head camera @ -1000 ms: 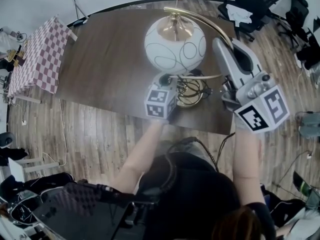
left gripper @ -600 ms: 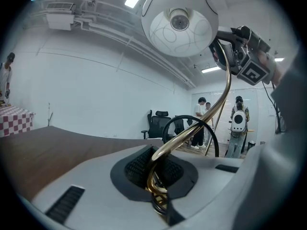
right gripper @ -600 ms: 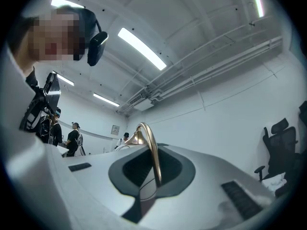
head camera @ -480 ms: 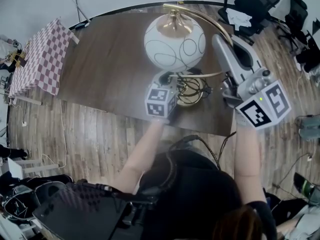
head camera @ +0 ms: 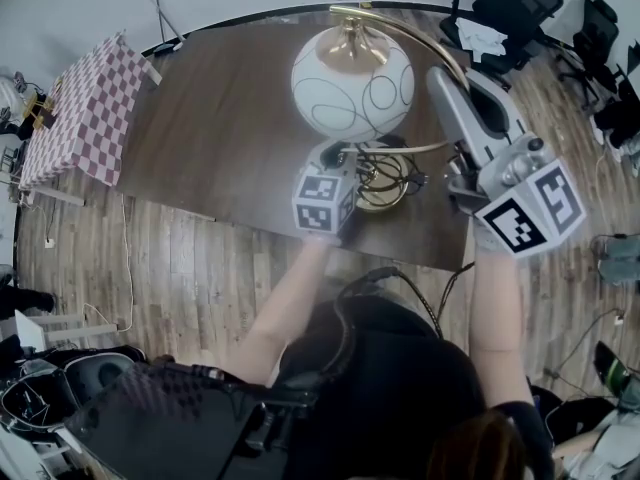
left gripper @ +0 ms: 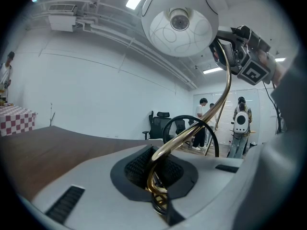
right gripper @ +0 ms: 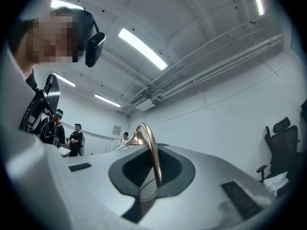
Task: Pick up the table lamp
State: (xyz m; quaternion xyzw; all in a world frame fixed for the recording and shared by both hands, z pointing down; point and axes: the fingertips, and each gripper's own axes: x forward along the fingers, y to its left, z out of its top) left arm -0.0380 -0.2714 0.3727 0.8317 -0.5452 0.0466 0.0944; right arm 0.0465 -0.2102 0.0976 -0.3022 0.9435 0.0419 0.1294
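No movement: one table lamp point(head camera: 352, 88) clamped in two hand-held grippers point(head camera: 338, 156) point(head camera: 442, 76)

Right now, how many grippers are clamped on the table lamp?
2. The left gripper is shut on the table lamp low on its stem by the base; the right gripper is shut on its curved arm higher up.

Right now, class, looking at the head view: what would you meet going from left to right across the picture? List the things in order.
Checkered cloth → table lamp's white globe shade → right gripper
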